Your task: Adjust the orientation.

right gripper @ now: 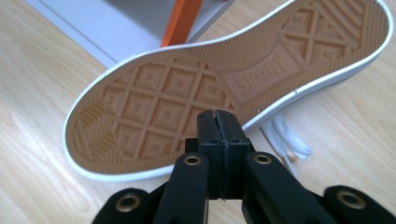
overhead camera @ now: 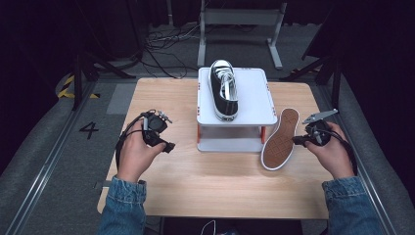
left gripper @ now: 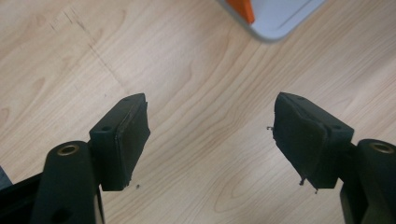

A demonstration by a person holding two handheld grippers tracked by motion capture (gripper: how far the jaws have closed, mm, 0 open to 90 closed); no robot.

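Right gripper (overhead camera: 297,140): jaws pressed flat together with nothing between them in the right gripper view (right gripper: 218,125); near the tabletop's right edge, pointing left at the tipped shoe.
Tipped shoe (overhead camera: 280,139): on its side, tan sole (right gripper: 224,84) facing the right gripper; the sole's white rim sits just off the jaw tips, contact cannot be told. Toe toward the near edge, heel up toward the stand's right side. A white lace end (right gripper: 287,140) lies on the wood beside the jaws.
Left gripper (overhead camera: 169,146): jaws standing wide apart, bare wood between the pads (left gripper: 212,140); left half of the tabletop, aimed right at the stand.
Stand (overhead camera: 254,95): white two-tier rack with orange posts (right gripper: 182,21), at the middle of the far edge.
Second shoe (overhead camera: 223,88): black, upright on the stand's top tier, toe toward the far edge.
Tabletop (overhead camera: 215,181): light wood.
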